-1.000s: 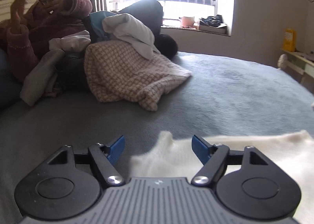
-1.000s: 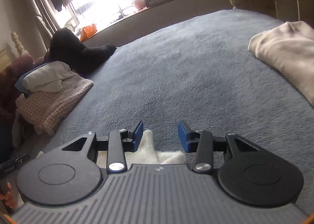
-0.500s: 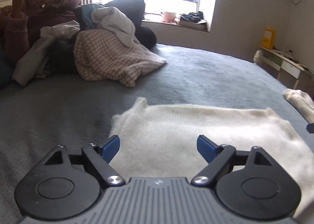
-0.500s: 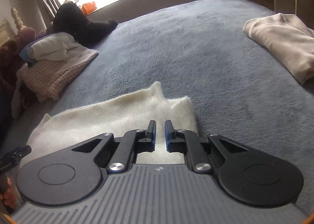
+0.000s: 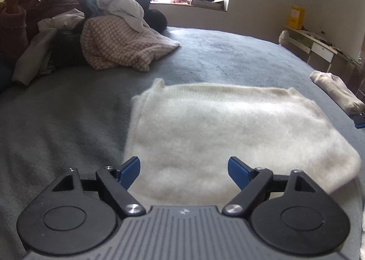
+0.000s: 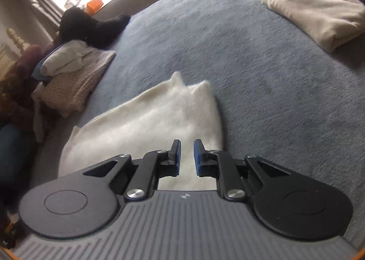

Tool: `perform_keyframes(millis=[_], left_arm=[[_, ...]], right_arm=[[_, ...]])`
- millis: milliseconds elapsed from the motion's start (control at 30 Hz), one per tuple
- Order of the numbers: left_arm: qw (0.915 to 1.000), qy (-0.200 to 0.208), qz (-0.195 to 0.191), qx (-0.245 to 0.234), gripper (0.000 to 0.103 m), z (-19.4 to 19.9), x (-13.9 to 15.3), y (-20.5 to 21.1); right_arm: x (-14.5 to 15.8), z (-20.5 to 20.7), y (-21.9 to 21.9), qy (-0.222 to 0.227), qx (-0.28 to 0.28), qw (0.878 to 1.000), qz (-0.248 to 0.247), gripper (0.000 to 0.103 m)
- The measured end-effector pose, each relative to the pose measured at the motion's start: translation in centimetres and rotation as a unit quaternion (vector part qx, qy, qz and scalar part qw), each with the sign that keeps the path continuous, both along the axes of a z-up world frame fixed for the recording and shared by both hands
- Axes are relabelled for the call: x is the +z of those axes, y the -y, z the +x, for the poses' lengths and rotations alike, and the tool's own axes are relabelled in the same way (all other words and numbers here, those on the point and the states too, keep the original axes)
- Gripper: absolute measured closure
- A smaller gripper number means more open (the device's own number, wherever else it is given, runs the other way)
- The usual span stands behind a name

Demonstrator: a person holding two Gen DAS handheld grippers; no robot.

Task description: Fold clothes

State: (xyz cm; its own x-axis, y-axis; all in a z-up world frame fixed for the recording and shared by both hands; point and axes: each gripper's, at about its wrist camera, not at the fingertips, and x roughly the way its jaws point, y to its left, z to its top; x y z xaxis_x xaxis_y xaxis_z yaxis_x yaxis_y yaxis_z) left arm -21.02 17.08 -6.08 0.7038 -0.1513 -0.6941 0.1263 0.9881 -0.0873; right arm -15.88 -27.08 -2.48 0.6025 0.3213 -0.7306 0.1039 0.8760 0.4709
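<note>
A white fluffy garment lies spread flat on the grey bed cover. My left gripper hovers over its near left part, blue pads wide apart and closing slightly, nothing pressed between them. In the right wrist view the same garment stretches away to the left. My right gripper is over its near right edge. Its jaws stand a narrow gap apart and are opening, with cloth showing behind the gap but none pinched. One of its blue fingertips shows at the right edge of the left wrist view.
A folded beige garment lies at the far right of the bed. A pile of unfolded clothes sits at the far left, beside a person holding a phone. A desk stands past the bed's right side.
Both grippers drew back across the white garment, so much more of it shows. The right jaws went from apart to a narrow gap. The left jaws widened.
</note>
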Motion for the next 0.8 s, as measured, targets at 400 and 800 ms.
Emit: perform_keyframes(millis=[400,800], left_arm=[[0.9991,-0.038,0.005,-0.015,0.018,-1.3,-1.5,-1.4],[0.9943,-0.069,-0.047,0.067,0.019,-1.8,-3.1,-5.0]], right_arm=[[-2.0,0.7,-0.5,-0.101,0.104,0.988,-0.061,0.091],[-3.7,-0.2,-2.4,-0.134,0.173,0.966,-0.139,0.089]])
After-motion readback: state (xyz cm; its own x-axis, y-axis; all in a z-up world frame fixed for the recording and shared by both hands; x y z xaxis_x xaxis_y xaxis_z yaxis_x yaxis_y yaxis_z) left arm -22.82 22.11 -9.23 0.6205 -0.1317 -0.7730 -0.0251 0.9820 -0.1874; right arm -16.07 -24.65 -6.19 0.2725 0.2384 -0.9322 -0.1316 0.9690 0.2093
